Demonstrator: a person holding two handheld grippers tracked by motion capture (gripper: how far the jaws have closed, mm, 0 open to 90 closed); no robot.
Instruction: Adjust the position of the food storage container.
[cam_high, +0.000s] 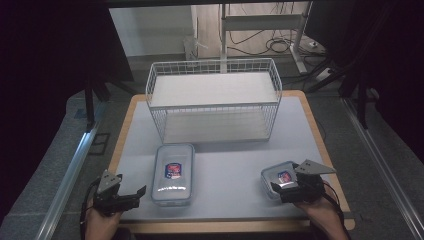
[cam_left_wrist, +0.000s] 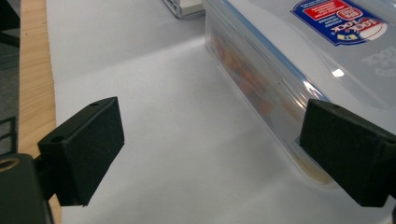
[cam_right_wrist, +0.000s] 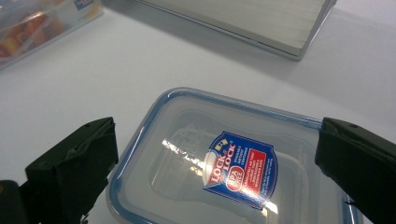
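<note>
A long clear lidded container (cam_high: 172, 174) with a red and blue sticker lies left of the table's middle. In the left gripper view the long container (cam_left_wrist: 299, 56) shows orange contents through its side. My left gripper (cam_high: 136, 196) stands open just left of its near corner; the left gripper (cam_left_wrist: 210, 135) has bare white mat between its jaws, and the right jaw stands in front of the box's corner. A small square lidded container (cam_high: 279, 176) sits at the near right. My right gripper (cam_high: 282, 189) is open, and in its own view the right gripper (cam_right_wrist: 215, 149) has one jaw on either side of the small container (cam_right_wrist: 224, 158).
A white wire basket (cam_high: 215, 97) with a shelf board stands at the back middle of the table. Its lower board (cam_right_wrist: 261, 23) lies beyond the small container. The white mat (cam_high: 230, 165) covers a wooden table with its edge (cam_left_wrist: 32, 70) close to my left gripper. Dark curtains and cables surround the table.
</note>
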